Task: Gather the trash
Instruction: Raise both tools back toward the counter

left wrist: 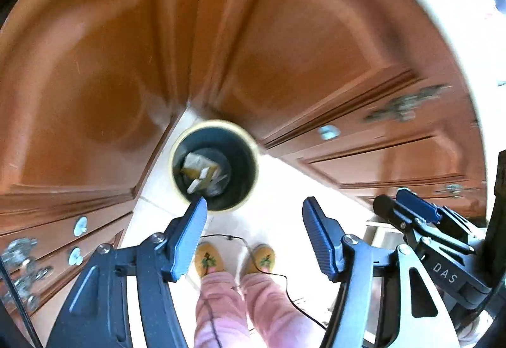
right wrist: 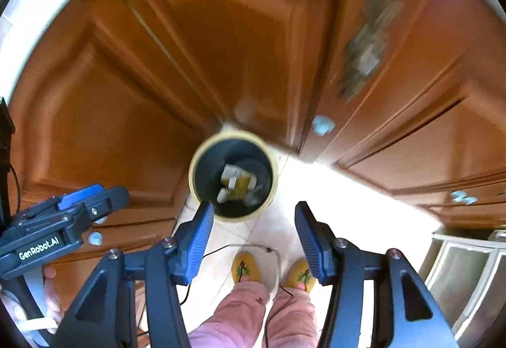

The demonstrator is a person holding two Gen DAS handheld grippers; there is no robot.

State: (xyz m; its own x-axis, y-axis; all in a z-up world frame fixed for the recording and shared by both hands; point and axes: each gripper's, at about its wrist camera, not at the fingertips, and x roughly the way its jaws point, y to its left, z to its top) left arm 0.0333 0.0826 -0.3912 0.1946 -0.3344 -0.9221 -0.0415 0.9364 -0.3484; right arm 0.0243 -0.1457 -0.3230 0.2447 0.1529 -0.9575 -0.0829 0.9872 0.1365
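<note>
A round bin (left wrist: 246,155) with a cream rim and dark inside stands on the floor in the cabinet corner; it also shows in the right wrist view (right wrist: 202,177). Crumpled white and yellow-brown trash (left wrist: 200,171) lies at its bottom, also seen in the right wrist view (right wrist: 235,183). My left gripper (left wrist: 254,224) is open and empty, high above the floor just in front of the bin. My right gripper (right wrist: 253,223) is open and empty, likewise above the bin's near side. Each gripper shows at the edge of the other's view, the right one (left wrist: 408,209) and the left one (right wrist: 82,202).
Brown wooden cabinet doors (left wrist: 284,47) and drawers with pale knobs (left wrist: 329,131) surround the bin. The person's pink trousers and yellow slippers (left wrist: 208,259) stand on the pale tile floor (left wrist: 284,183). A thin black cable (left wrist: 272,275) trails past the feet. A white counter edge (right wrist: 47,0) curves above.
</note>
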